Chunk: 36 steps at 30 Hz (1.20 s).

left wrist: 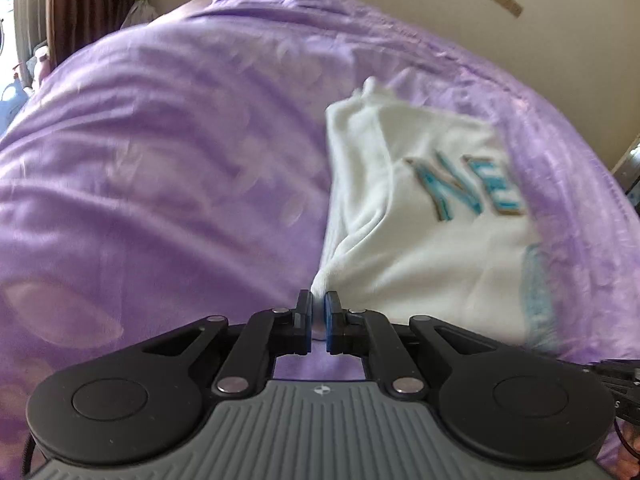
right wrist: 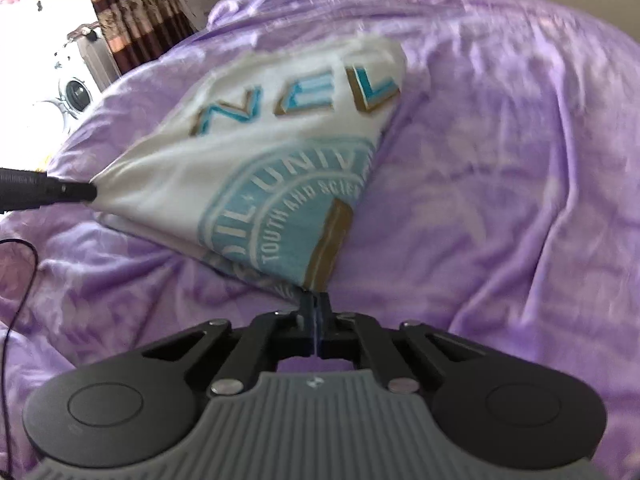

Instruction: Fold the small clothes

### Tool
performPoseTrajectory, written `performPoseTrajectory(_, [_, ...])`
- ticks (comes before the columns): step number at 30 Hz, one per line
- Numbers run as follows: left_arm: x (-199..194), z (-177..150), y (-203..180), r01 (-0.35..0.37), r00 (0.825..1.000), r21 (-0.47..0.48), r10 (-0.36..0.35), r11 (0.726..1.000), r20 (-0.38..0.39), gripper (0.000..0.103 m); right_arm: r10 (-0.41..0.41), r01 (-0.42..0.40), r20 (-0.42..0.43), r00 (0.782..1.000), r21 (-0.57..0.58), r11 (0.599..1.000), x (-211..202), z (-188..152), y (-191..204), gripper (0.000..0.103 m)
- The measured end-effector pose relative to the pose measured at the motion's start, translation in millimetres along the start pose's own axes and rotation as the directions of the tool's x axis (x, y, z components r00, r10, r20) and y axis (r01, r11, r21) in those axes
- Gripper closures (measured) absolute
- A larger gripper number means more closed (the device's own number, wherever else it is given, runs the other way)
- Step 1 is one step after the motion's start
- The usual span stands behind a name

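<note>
- Purple bedspread (right wrist: pixel 500 152) covers the whole working surface, rumpled and creased; a striped brown curtain (right wrist: pixel 132 20) hangs in the background at the upper left.
- White T-shirt (right wrist: pixel 256 168) with blue lettering and a round blue crest lies partly folded on the bedspread, left of centre in the right wrist view.
- The shirt's long axis runs from its near bottom edge away toward the far end of the bed; the lettering sits at the far end, the crest nearer the grippers.
- Left gripper (left wrist: pixel 318 312): jaws nearly together, pinching the near left corner of the T-shirt (left wrist: pixel 420 240); white cloth shows between the pads.
- Right gripper (right wrist: pixel 316 312): jaws fully closed on the near right corner, at the gold-edged part of the crest.
- The cloth is drawn taut between the two held corners, forming a triangular shape.
</note>
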<state>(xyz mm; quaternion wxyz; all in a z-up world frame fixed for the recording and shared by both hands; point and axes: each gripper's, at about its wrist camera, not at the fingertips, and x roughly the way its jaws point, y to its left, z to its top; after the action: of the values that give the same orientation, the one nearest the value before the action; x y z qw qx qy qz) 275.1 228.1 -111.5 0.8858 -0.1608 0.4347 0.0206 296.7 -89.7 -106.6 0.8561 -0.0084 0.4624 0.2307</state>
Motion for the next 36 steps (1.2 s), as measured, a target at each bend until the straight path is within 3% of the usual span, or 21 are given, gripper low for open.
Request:
performPoseTrajectory(2, [11.5,-2.5,4.0,0.001,0.999,-0.015,-0.002,1.000,-0.033,0.097,-0.037,0.037,-0.014,0.999,-0.005,0.999,11.2,-8.3,-3.5,0.103])
performPoseTrajectory(8, [4.7,4.9,3.0,0.001,0.990,0.006,0.000,1.000,-0.140,0.094,-0.022,0.022,-0.015,1.000,0.019,1.000,9.2,-9.0,-6.8,0.103])
performPoseTrajectory(13, [-23.2,13.9,-0.9,0.002,0.997,0.052,0.001,0.999,-0.073,0.086,-0.002,-0.001,0.043,0.999,0.057,0.998,-7.7,-1.2,-12.2,0.099])
performPoseTrajectory(16, [-32.7,27.5,0.8,0.025,1.000,0.030,-0.024,0.999,-0.012,0.064,0.026,-0.037,0.090,0.996,0.125,0.991,-15.9,5.4,-20.1,0.074])
performPoseTrajectory(18, [-30.1,38.9,0.8,0.054,0.998,0.012,-0.055,0.998,0.015,0.048,0.044,-0.065,0.126,0.991,0.162,0.985,-19.6,11.3,-24.5,0.072])
performPoseTrajectory(20, [-18.3,51.5,-1.2,0.086,0.996,-0.002,-0.086,0.996,0.031,0.041,0.054,-0.086,0.163,0.985,0.197,0.977,-20.6,21.1,-27.8,0.060])
performPoseTrajectory(25, [22.2,74.6,2.7,0.149,0.988,-0.077,-0.145,0.986,0.057,0.034,0.144,-0.203,0.203,0.969,0.309,0.929,-0.7,46.8,-45.7,0.048])
performPoseTrajectory(27, [40.5,83.9,7.5,0.139,0.989,-0.111,-0.133,0.984,0.061,0.034,0.180,-0.245,0.206,0.962,0.352,0.904,13.0,57.1,-55.2,0.048])
performPoseTrajectory(30, [64.6,97.0,14.0,0.184,0.983,-0.131,-0.179,0.974,0.051,0.034,0.222,-0.289,0.204,0.953,0.405,0.868,35.9,73.9,-70.4,0.048])
performPoseTrajectory(36, [117.3,112.2,24.8,0.307,0.948,-0.246,-0.317,0.919,-0.002,0.033,0.274,-0.343,0.210,0.938,0.478,0.808,78.6,103.5,-94.9,0.049])
